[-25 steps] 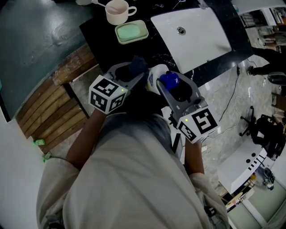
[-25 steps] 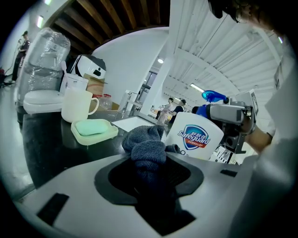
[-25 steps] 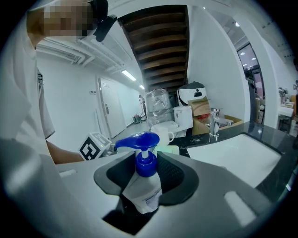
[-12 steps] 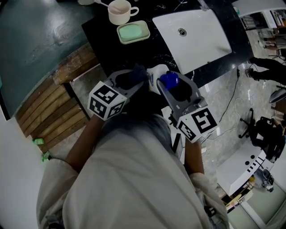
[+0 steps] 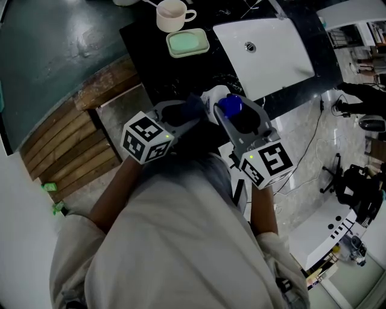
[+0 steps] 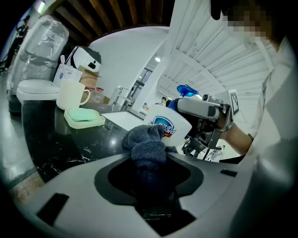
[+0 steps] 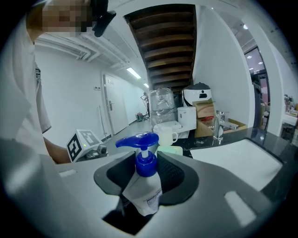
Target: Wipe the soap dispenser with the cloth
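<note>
A white soap dispenser (image 5: 211,98) with a blue pump (image 5: 229,106) is held tilted above the counter's near edge. My right gripper (image 5: 239,118) is shut on its body just below the pump. In the right gripper view the dispenser (image 7: 145,188) sits between the jaws with the pump (image 7: 138,141) on top. My left gripper (image 5: 179,113) is shut on a bunched dark blue cloth (image 5: 193,104). The cloth (image 6: 145,144) lies against the labelled side of the dispenser (image 6: 174,124). The bottle's far side is hidden.
A black marble counter (image 5: 158,71) carries a cream mug (image 5: 172,13), a green soap dish (image 5: 187,43) and a white sink (image 5: 265,45). A wooden slatted shelf (image 5: 66,151) lies at the left. Cables and an office chair (image 5: 356,181) are on the floor at right.
My left gripper with the cloth has slid a little along the bottle's side, toward me. The right gripper and the dispenser have kept still.
</note>
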{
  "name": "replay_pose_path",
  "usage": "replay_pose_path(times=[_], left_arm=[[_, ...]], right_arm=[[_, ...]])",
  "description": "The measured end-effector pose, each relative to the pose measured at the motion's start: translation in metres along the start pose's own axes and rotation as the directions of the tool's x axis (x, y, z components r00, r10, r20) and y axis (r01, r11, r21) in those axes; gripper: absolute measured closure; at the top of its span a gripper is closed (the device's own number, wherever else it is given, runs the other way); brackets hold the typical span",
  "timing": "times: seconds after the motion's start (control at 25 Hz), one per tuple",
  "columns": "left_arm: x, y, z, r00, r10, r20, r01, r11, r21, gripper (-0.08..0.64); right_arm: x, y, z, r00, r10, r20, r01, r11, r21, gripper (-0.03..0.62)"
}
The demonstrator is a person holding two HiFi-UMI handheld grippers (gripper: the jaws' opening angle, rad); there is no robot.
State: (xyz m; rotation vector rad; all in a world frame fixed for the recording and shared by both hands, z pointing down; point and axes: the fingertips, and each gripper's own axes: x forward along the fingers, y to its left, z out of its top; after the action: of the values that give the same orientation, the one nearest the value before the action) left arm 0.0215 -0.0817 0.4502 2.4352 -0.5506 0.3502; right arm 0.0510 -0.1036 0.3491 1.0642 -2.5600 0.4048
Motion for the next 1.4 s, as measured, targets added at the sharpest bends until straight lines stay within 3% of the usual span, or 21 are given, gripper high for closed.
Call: replay_pose_path(times=[0.24,0.4,0.64,0.84,1.16,1.4], left_arm=[[-0.008,-0.020,0.005,0.997,-0.062,0.056,0.063,0.998,-0.024,0.400],[-0.021,-0.032,0.005,0.995,-0.069,0.078,0.069,0.998,0.004,0.400],[-0.039,-0.040,0.002,0.996,-0.039,0.084,0.033,0.997,0.067,0.400],[-0.051,-0.044,0.002,0.991,-0.055,0.119,0.050,0.998,0.042,0.400],[-0.061,-0.045,0.002,0.988,-0.019,0.153,0.012,0.999,0.047,0.400],[-0.071,-0.052,0.014,0.979,0.007,0.203,-0.023,0.997,0.079,0.400]], right_arm=[[0.004,0.002,0.001,1.000,0.008,-0.016,-0.008,1.000,-0.026,0.453],[0.003,0.003,0.001,1.000,-0.008,-0.007,0.008,1.000,-0.016,0.453],[-0.002,0.008,-0.001,1.000,-0.027,0.015,0.027,0.999,0.029,0.452],[-0.004,0.013,-0.001,0.999,-0.038,0.024,0.038,0.999,0.015,0.434],[-0.010,0.010,-0.003,0.995,-0.100,-0.002,0.100,0.993,-0.069,0.405],[-0.026,0.012,-0.005,0.989,-0.146,0.025,0.147,0.988,-0.053,0.397]])
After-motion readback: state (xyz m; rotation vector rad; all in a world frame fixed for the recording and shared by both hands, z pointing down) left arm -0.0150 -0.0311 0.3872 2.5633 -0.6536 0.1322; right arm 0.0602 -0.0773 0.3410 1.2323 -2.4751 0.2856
